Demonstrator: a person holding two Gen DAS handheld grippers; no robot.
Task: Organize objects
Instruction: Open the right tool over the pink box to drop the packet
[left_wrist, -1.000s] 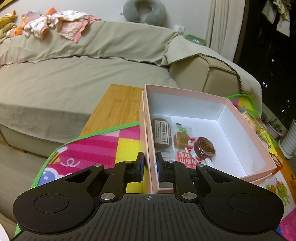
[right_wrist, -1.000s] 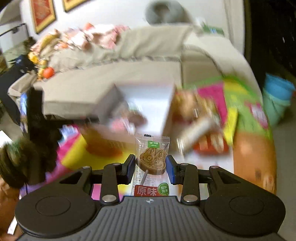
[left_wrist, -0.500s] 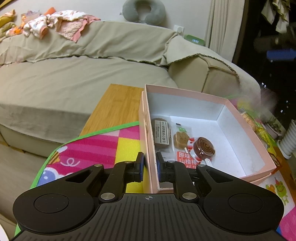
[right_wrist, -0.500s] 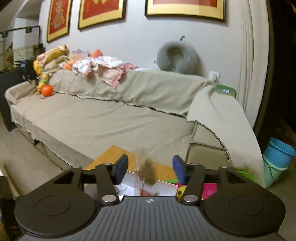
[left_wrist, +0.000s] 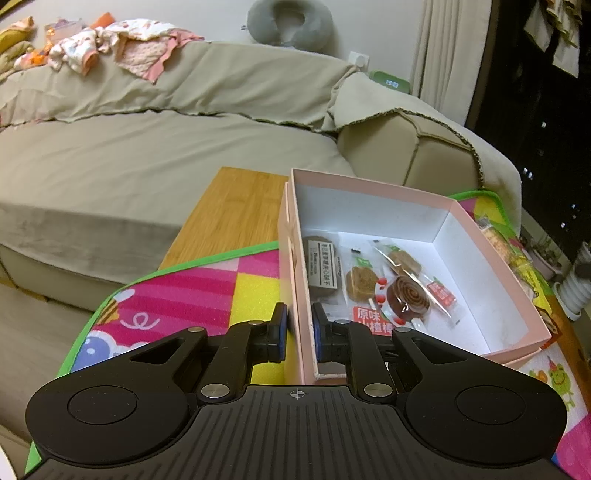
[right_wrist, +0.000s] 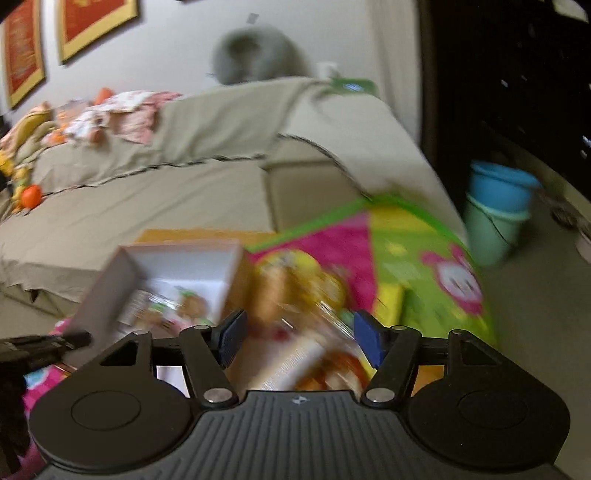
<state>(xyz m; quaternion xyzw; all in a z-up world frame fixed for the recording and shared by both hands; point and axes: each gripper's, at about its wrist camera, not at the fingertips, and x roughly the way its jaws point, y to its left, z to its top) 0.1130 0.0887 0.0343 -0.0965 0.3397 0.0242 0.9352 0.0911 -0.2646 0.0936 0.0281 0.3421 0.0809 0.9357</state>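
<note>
A pink box with a white inside stands on the bright play mat. My left gripper is shut on the box's near left wall. In the box lie a dark biscuit pack, a round brown lolly in clear wrap, a spiral chocolate lolly and a newly landed wrapped lolly. My right gripper is over the mat right of the box, its jaws opening with nothing between them. Blurred snack packs lie under it.
A beige sofa runs behind the wooden table, with clothes and a grey neck pillow on its back. More snack packs lie right of the box. Blue and green buckets stand on the floor at the right.
My right gripper let go of the bunny lolly over the box, and the lolly now lies inside. That gripper swung right over the mat, jaws widening. The left gripper kept still on the box wall.
</note>
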